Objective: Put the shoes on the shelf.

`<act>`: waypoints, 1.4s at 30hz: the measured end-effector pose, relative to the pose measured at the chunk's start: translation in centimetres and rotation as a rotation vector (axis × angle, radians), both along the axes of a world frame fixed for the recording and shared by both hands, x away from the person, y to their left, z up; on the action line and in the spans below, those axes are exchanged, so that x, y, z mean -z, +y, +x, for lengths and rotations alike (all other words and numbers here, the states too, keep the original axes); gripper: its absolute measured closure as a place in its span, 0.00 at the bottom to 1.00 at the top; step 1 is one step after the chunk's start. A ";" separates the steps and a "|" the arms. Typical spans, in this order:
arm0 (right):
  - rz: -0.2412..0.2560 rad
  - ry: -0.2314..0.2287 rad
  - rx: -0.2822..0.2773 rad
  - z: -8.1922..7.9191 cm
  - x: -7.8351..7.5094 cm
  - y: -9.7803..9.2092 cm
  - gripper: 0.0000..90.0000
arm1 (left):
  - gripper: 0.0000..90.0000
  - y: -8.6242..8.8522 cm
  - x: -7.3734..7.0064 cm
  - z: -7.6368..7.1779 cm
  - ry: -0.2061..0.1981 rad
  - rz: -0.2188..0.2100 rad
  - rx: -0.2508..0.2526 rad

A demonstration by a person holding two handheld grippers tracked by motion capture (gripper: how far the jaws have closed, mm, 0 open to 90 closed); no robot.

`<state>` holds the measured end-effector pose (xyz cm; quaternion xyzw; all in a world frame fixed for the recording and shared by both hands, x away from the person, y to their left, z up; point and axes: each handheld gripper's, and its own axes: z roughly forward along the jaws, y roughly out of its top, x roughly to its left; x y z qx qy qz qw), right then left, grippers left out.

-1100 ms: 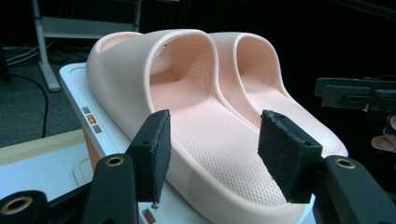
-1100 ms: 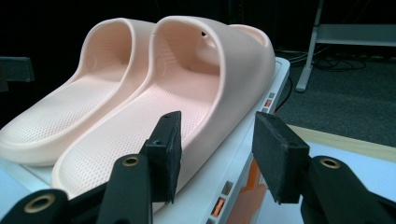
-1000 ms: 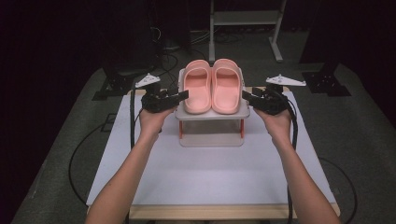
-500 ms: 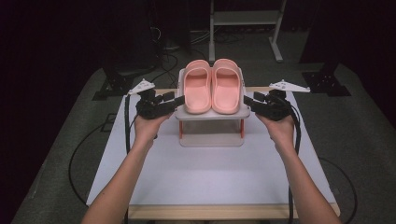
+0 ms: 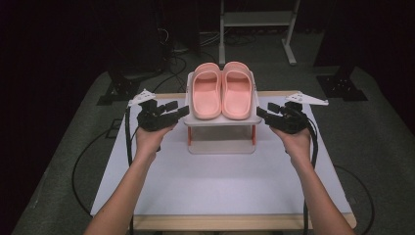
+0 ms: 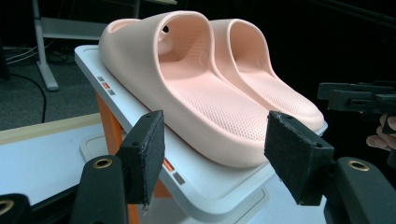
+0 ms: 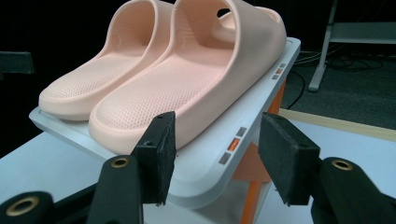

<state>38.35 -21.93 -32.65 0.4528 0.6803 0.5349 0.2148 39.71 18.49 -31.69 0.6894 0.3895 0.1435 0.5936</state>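
pink slippers [image 5: 223, 90] sit paired on the white raised rack [image 5: 221, 121] while the left gripper [image 5: 171, 111] and right gripper [image 5: 268, 111], jaws wide and empty, have edged inward to its sides, likely lining up a grasp.

Pink slippers [image 5: 222, 89] — dotted footbeds — on white, orange-legged rack [image 5: 221, 121]

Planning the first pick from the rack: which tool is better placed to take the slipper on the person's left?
Left. The left tool is open beside the left slipper on the white rack, whose heel edge lies between its pads in the left gripper view. The right tool sits across the rack, beside the right slipper.
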 end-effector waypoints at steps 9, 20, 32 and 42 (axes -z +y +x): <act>0.011 -0.009 -0.006 -0.9 1.1 -0.9 0.46 | 0.38 0.5 1.5 -1.1 0.006 0.007 -0.009; 0.018 -0.010 0.007 -2.1 2.6 -2.1 0.43 | 0.35 1.1 2.9 -1.8 0.025 0.000 0.002; 0.012 0.017 0.016 -2.8 4.5 -2.6 0.40 | 0.30 1.6 4.8 -2.6 0.039 0.005 -0.003; 0.017 0.012 0.026 -3.3 5.6 -3.2 0.39 | 0.27 1.8 5.9 -3.0 0.043 0.002 0.002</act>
